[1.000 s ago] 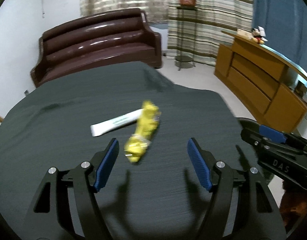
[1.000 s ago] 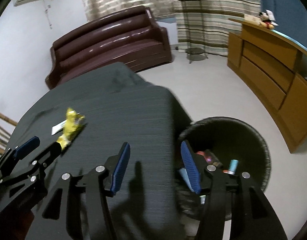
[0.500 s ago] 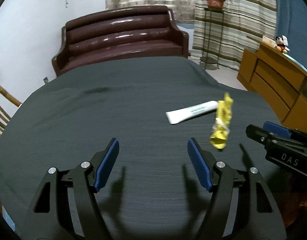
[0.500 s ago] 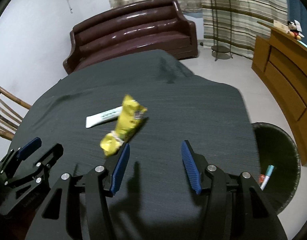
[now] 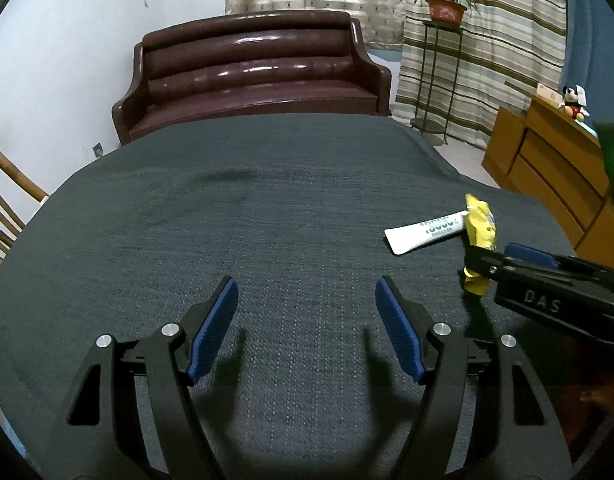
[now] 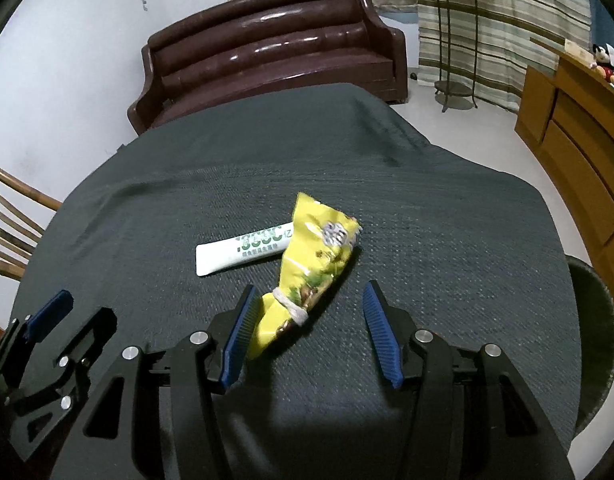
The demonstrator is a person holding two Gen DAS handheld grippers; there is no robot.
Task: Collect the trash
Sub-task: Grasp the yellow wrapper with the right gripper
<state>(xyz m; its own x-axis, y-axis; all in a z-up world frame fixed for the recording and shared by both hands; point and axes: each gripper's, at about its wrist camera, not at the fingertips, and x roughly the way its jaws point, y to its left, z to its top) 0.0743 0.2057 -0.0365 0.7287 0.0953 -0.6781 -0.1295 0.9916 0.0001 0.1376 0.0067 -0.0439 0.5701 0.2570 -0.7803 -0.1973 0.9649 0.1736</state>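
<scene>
- Both wrist views have swung left across the table since the earlier frames: the bin, then directly ahead of the right gripper with items visible inside, now shows only as a dark rim [image 6: 595, 344] at the right edge.
- Yellow snack wrapper [image 6: 311, 264] now lies directly ahead of the right gripper [image 6: 307, 332]; it sat off to the left a second ago.
- Right gripper: jaws apart, nothing clamped. The wrapper's near, knotted end lies just beside the left pad [image 6: 237, 340], inside the gap; contact cannot be confirmed.
- Left gripper [image 5: 305, 326]: jaws wide apart over bare dark tablecloth [image 5: 267, 220], holding nothing.
- White tube [image 6: 243, 248] lies flat on the cloth, its right end tucked under the wrapper's far end.
- Task status, as judged: two items remain on the table, neither lifted. The wrapper appears to be next for pickup, then the tube.
- Container: the bin stands off the table's right side, low, near the wooden cabinet [image 6: 579, 152]. Its contents are not visible now.
</scene>
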